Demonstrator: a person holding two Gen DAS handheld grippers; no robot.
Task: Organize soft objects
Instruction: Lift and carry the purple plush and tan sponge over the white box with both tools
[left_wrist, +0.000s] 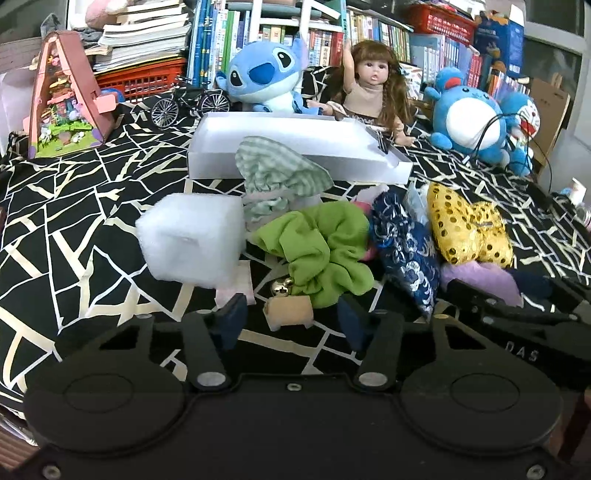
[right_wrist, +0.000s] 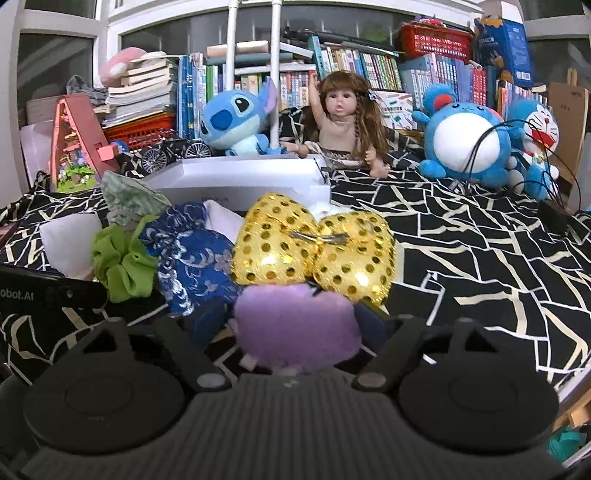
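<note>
- Presently, the purple plush piece (right_wrist: 295, 325) sits between the fingers of the right tool (right_wrist: 295, 332), pressed from both sides; judged grasped, low over the desk (right_wrist: 461, 240) or resting on it, cannot tell which.
- Its long axis runs across the tool, finger to finger. The white box (right_wrist: 236, 184), the probable destination, lies straight ahead of the right tool and slightly to its left, beyond the heap.
- The left tool (left_wrist: 291, 317) is released, fingers spread, with a small beige piece (left_wrist: 290, 312) lying between them on the desk, not gripped. The left tool is the nearer one to that piece; the right is already occupied.
- Directly ahead of the right tool and touching the purple piece: the gold sequin bow (right_wrist: 314, 247). To its left, the blue patterned pouch (right_wrist: 192, 254), then the green scrunchie (right_wrist: 123, 262).
- Ahead of the left tool: the green scrunchie, a small gold bell (left_wrist: 281, 287) just beside the beige piece, a white foam block (left_wrist: 192, 240) ahead-left, a green checked cloth (left_wrist: 280, 166) leaning against the box front.
- Obstruction, in my judgement: the bow and pouch stand between the right tool and the box; a lift before travel forward appears necessary to avoid dragging them.
- Beyond the box: blue plush toy (right_wrist: 236, 122), doll (right_wrist: 343, 118), well clear.
</note>
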